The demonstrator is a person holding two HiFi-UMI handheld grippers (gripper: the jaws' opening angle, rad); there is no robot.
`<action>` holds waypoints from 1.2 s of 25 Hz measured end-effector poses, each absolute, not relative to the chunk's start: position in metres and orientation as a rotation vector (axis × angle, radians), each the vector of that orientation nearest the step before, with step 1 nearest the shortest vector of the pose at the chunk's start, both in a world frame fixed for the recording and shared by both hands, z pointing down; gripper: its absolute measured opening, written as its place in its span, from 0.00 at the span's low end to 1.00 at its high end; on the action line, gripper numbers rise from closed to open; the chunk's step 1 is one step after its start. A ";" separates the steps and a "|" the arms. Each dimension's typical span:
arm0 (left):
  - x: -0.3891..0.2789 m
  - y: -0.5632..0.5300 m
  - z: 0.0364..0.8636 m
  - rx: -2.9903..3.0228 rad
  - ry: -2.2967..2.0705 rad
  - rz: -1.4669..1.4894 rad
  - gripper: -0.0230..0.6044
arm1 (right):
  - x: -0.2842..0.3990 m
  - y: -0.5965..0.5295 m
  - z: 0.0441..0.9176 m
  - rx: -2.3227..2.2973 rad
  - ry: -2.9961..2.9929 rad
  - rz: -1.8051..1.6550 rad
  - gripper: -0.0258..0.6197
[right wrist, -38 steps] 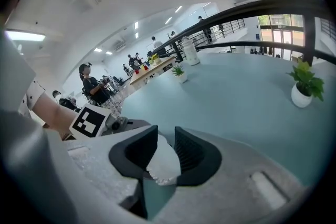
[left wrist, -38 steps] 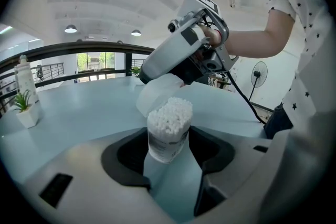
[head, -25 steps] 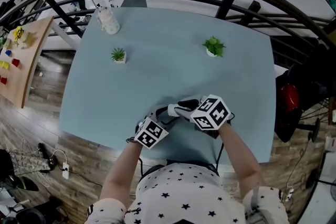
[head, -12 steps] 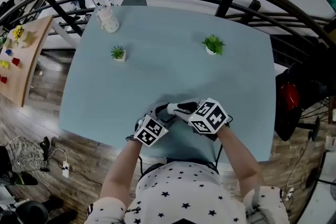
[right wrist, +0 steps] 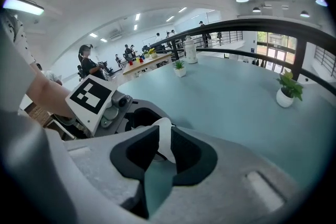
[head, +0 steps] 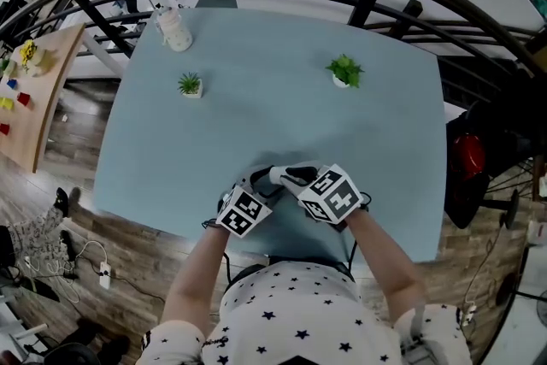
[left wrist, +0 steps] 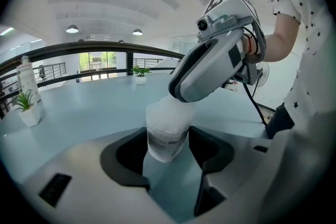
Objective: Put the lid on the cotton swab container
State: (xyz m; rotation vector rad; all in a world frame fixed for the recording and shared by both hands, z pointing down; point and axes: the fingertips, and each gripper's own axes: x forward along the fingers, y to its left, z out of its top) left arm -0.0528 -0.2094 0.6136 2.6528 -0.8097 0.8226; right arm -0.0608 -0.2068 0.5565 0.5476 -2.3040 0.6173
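Right gripper (right wrist: 164,136) just tightened on lid (right wrist: 161,126) atop container (left wrist: 167,136)

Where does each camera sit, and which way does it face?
Head view: on the head, steeply down at the table; both forearms, left claw, right claw.
Left gripper view: on the left claw, along jaws gripping the cotton swab container; right claw.
Right gripper view: on the right claw, along jaws just closing on the lid; left claw.
All share the white bottle.

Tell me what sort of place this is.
Probably an open-plan office or lab, perhaps on a mezzanine. A pale blue table stands beside a dark railing, with staffed desks beyond it. Small potted plants decorate the table.
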 end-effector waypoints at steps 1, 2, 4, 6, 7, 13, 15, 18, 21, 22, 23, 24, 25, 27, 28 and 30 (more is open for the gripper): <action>-0.053 -0.209 0.614 2.653 -0.812 0.822 0.42 | -0.060 -0.208 0.557 0.566 -2.299 0.617 0.15; -0.052 -0.209 0.613 2.654 -0.814 0.822 0.42 | -0.059 -0.209 0.557 0.580 -2.298 0.620 0.13; -0.052 -0.209 0.612 2.654 -0.817 0.820 0.42 | -0.059 -0.209 0.556 0.597 -2.303 0.631 0.12; -0.052 -0.208 0.612 2.650 -0.816 0.821 0.42 | -0.059 -0.208 0.556 0.609 -2.309 0.638 0.12; -0.053 -0.208 0.613 2.647 -0.815 0.820 0.42 | -0.059 -0.208 0.557 0.613 -2.311 0.641 0.12; -0.053 -0.208 0.614 2.637 -0.823 0.829 0.42 | -0.059 -0.210 0.557 0.640 -2.324 0.665 0.12; -0.054 -0.208 0.614 2.629 -0.833 0.827 0.42 | -0.059 -0.210 0.557 0.650 -2.330 0.668 0.12; -0.055 -0.208 0.615 2.623 -0.842 0.828 0.42 | -0.059 -0.209 0.557 0.670 -2.345 0.682 0.12; -0.055 -0.207 0.614 2.616 -0.867 0.828 0.42 | -0.060 -0.208 0.555 0.685 -2.353 0.692 0.12; -0.055 -0.207 0.614 2.609 -0.881 0.824 0.42 | -0.060 -0.207 0.555 0.693 -2.356 0.694 0.12; -0.056 -0.206 0.614 2.596 -0.897 0.817 0.43 | -0.060 -0.208 0.554 0.709 -2.358 0.696 0.13; -0.058 -0.205 0.614 2.581 -0.917 0.806 0.43 | -0.059 -0.208 0.553 0.733 -2.361 0.697 0.14; -0.060 -0.205 0.613 2.567 -0.940 0.791 0.44 | -0.057 -0.209 0.552 0.761 -2.363 0.698 0.14; -0.063 -0.202 0.608 2.552 -0.982 0.760 0.45 | -0.051 -0.209 0.549 0.819 -2.369 0.709 0.14; -0.064 -0.199 0.606 2.551 -1.000 0.746 0.45 | -0.047 -0.208 0.548 0.848 -2.373 0.717 0.14; -0.067 -0.193 0.601 2.550 -1.029 0.726 0.45 | -0.039 -0.206 0.543 0.910 -2.387 0.731 0.14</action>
